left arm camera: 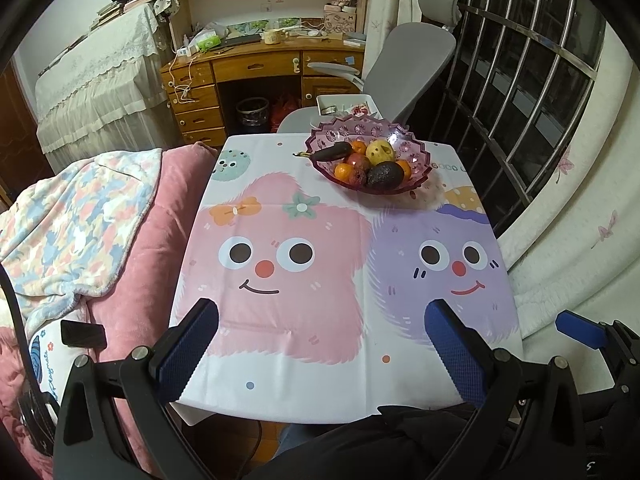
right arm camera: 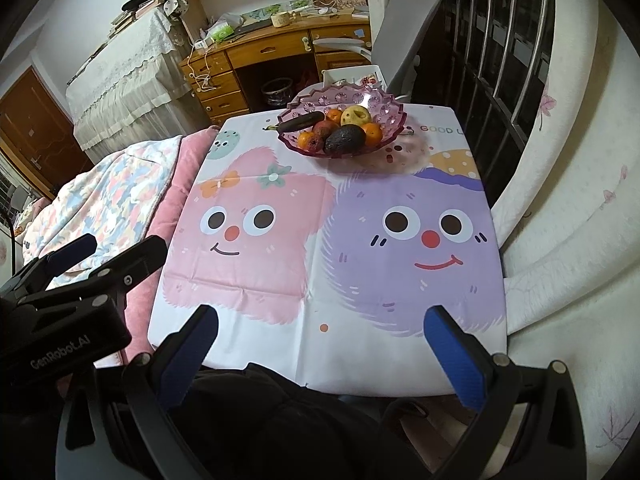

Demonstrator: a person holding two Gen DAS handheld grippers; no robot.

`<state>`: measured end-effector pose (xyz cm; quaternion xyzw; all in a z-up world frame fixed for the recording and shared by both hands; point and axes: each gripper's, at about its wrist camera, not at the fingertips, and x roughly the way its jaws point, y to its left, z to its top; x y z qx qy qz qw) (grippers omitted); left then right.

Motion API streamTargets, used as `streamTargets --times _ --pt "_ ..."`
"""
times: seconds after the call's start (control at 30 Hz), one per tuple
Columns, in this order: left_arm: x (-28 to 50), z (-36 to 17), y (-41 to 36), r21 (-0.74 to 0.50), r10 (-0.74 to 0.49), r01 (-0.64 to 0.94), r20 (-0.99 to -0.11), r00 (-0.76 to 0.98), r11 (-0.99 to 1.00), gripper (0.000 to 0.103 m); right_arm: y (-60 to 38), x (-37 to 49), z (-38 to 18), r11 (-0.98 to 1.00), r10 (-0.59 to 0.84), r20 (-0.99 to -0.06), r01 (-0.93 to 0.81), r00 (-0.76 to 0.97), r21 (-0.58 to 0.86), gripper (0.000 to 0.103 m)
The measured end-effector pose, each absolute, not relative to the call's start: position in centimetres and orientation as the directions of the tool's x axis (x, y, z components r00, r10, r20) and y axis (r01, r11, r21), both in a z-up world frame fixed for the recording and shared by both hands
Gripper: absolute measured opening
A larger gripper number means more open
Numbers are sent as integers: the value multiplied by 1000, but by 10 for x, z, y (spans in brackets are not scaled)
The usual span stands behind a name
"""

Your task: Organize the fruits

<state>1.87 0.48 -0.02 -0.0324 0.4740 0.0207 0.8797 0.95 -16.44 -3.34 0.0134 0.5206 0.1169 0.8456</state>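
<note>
Both grippers, left [left arm camera: 322, 344] and right [right arm camera: 320, 350], hover with fingers spread, empty; left body reads "GenRobot.AI". Far end of tablecloth [right arm camera: 304, 272], printed "GOOD", carries pink bowl [right arm camera: 384, 106]; banana [right arm camera: 301, 121] lies crosswise, stem leftward.

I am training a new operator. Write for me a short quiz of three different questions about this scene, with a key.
1. True or false: the left gripper holds a fruit.
2. Where is the avocado? A) on the cloth B) in the pink bowl C) on the chair
3. Fill in: the long dark fruit sticks out over the bowl's ____ rim.

Key: 1 false, both grippers open and empty, right gripper too. 2 B. 3 left.
</note>
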Motion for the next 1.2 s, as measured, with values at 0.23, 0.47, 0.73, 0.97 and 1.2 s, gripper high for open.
streamTargets --times 0.23,0.47,0.73,0.97,1.2 --pt "22 0 5 -35 11 -74 -838 545 997 102 -165 11 -33 972 213 -878 -184 428 146 103" --pt "22 -2 6 -34 16 -82 -840 542 996 102 -166 14 -35 971 216 -882 -184 418 150 103" --pt "21 -4 6 -33 19 -85 -840 543 996 102 -164 14 -38 971 216 -885 -188 413 149 103" --pt "22 -3 5 -31 19 -83 -841 541 996 102 -165 15 -38 971 217 -885 -186 412 151 103" --pt "23 -4 6 -27 19 -79 -842 539 997 102 -165 17 -39 971 216 -886 -186 409 151 103"
